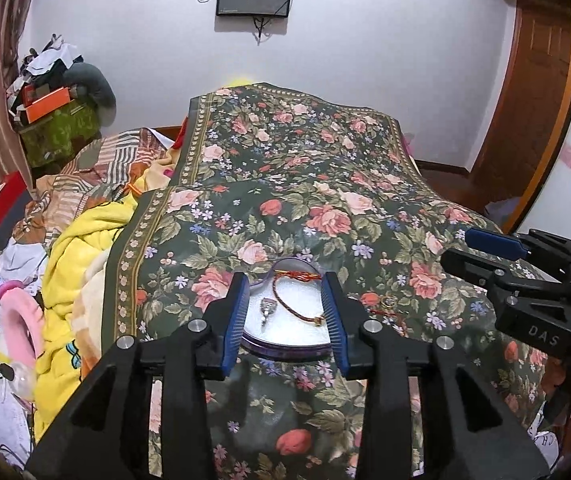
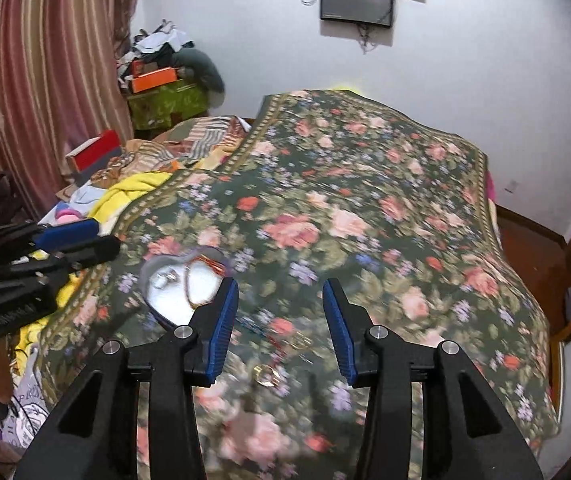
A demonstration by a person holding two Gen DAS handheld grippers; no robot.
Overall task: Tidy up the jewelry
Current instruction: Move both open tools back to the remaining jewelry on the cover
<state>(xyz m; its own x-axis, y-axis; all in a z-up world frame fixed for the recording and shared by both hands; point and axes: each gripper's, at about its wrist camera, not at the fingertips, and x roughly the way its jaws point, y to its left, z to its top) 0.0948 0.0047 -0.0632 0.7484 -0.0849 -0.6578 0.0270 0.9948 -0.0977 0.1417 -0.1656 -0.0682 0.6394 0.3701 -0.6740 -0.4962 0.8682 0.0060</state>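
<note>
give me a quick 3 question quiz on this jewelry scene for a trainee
1. True or false: the left gripper is shut on the red cord bracelet.
2. Which lies inside the round tin? A) silver pendant B) gold ring on the floral bedspread
3. Fill in: the right gripper is ____, holding nothing.

Key: 1 false; 2 A; 3 open

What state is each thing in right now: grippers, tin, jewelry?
Left gripper: open, empty, over the tin.
Right gripper: open, empty, over the loose ring.
Tin: lidless, on the bedspread.
Bracelet: in the tin.
Pendant: in the tin.
Ring: loose on the bedspread.
</note>
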